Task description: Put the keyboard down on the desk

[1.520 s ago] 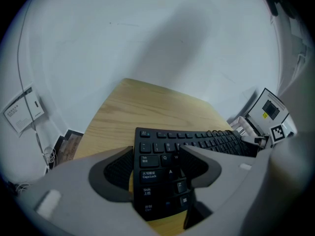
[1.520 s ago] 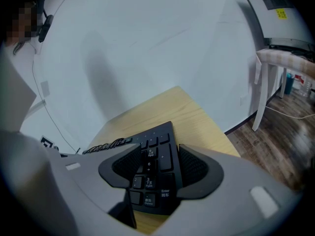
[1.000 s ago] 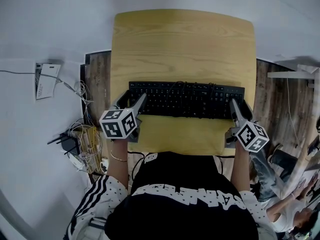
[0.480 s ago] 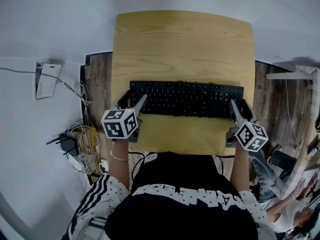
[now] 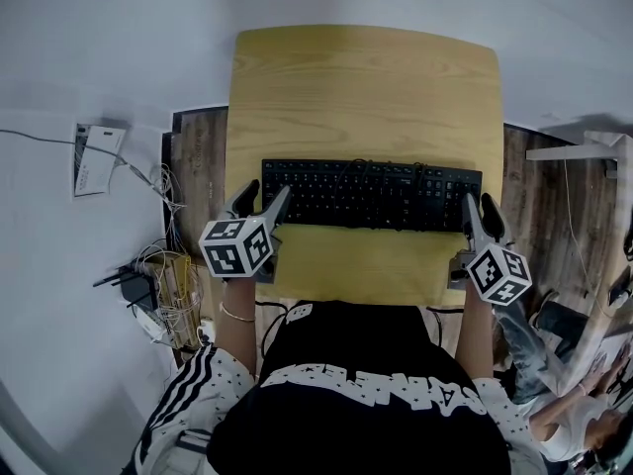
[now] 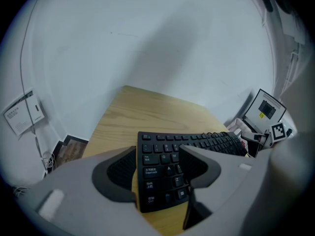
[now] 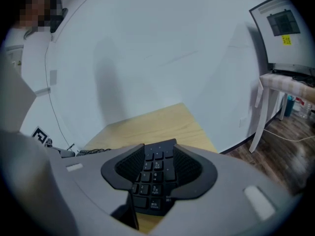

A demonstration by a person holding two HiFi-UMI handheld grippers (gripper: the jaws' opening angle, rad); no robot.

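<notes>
Across the near half of the surface [image 5: 366,87], keyboard [image 5: 371,194] is held level, on or just above it (contact not resolved). Fingers of left gripper [image 5: 267,192] and right gripper [image 5: 479,204] are closed partway on its two ends, likely so tilt is avoided.

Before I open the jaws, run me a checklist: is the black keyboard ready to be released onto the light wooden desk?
1. Whole black keyboard above light wooden desk: ok.
2. Keyboard's underside touching desk: cannot tell.
3. Keyboard's left end held by left gripper: ok.
4. Number-pad end held by right gripper: ok.
5. Keyboard roughly parallel to desk's near edge: ok.
</notes>
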